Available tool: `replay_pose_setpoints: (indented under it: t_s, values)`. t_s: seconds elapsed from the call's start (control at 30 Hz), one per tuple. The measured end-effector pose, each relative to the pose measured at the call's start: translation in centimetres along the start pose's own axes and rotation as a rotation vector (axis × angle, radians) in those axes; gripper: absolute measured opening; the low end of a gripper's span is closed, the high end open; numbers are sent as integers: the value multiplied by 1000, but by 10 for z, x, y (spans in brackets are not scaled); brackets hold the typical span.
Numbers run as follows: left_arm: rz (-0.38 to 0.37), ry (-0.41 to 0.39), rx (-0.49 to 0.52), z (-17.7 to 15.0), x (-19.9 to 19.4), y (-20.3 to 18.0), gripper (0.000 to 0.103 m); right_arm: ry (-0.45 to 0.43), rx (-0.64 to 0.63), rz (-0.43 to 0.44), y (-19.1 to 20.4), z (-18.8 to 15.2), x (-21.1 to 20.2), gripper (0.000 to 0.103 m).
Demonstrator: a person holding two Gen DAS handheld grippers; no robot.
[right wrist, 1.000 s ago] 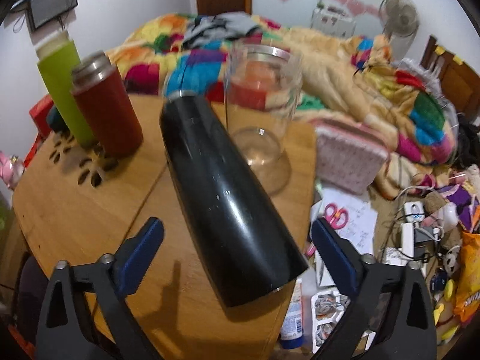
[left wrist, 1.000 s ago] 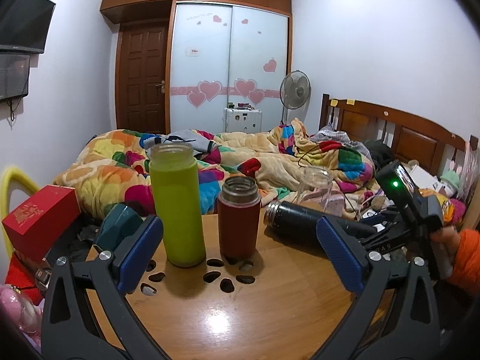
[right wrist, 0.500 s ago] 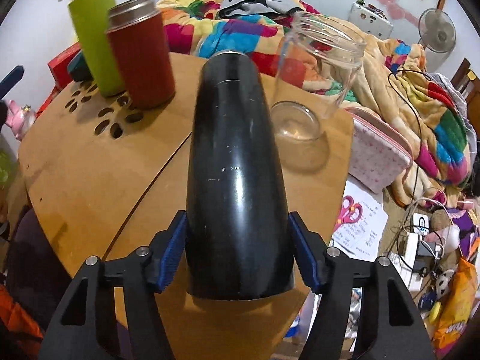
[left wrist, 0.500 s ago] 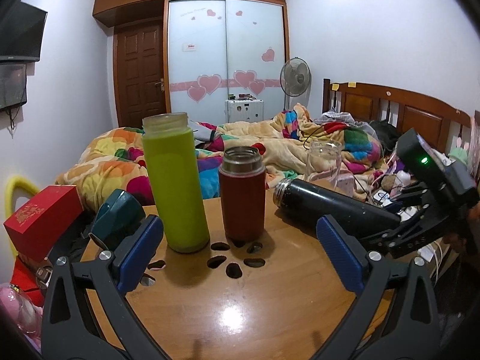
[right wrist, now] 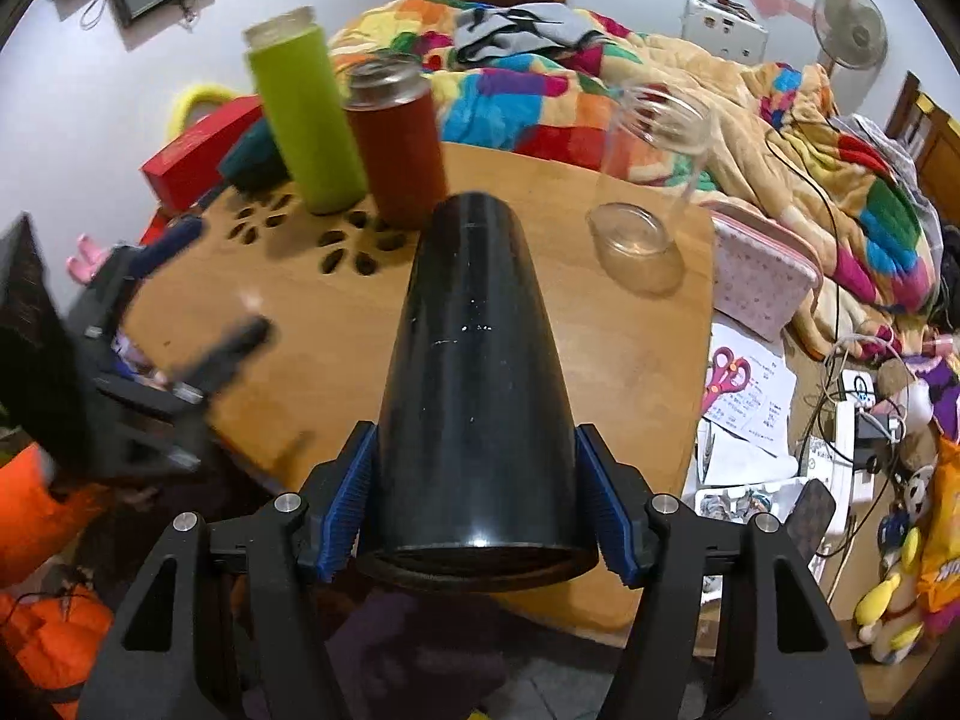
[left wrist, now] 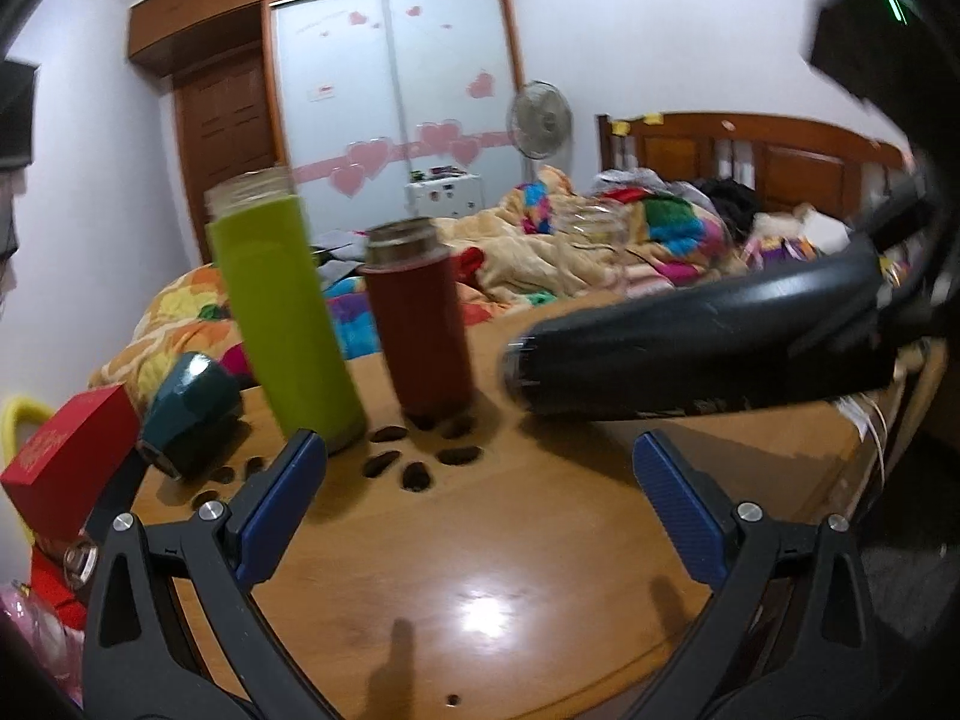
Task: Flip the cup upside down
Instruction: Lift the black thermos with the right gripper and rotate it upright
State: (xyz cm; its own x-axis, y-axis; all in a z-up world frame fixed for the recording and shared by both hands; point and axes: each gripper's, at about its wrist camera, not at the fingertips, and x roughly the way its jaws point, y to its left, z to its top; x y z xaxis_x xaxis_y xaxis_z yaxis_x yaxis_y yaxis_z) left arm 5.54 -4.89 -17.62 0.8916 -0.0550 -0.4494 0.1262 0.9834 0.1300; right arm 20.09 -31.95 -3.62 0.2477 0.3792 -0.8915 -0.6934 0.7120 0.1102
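Note:
The black cup (right wrist: 474,372) is a long dark tumbler. My right gripper (right wrist: 474,510) is shut on its wide base end and holds it lying level above the wooden table (right wrist: 600,324). In the left wrist view the black cup (left wrist: 696,354) hangs over the table's right side, its narrow end pointing left, with the right gripper blurred behind it. My left gripper (left wrist: 480,504) is open and empty above the table's near part.
A green bottle (left wrist: 282,318), a red-brown flask (left wrist: 420,324) and a clear glass jar (right wrist: 654,168) stand on the table. A teal object (left wrist: 192,408) and a red box (left wrist: 66,462) lie at the left edge. A bed with a colourful quilt (right wrist: 540,78) lies behind.
My right gripper closed on the black cup and lifted it off the table. My left gripper moved closer over the table and stayed open.

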Motion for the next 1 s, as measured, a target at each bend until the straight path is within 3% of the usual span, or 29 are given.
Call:
replay_pose_setpoints:
  t_s: [0.3, 0.6, 0.8, 0.87, 1.0]
  values:
    - [-24, -54, 130, -7, -7, -27, 103, 32, -176, 17, 46, 12, -19, 61]
    - [-37, -122, 150, -3, -15, -32, 102, 47, -344, 38, 74, 20, -31, 61]
    - [-85, -130, 108, 3, -22, -32, 87, 29, -419, 56, 87, 22, -42, 61]
    - [-66, -130, 110, 5, -24, -32, 79, 6, -418, 54, 88, 21, -48, 62]
    - [-48, -122, 88, 13, -24, -25, 75, -71, -358, 73, 83, 24, -68, 61]
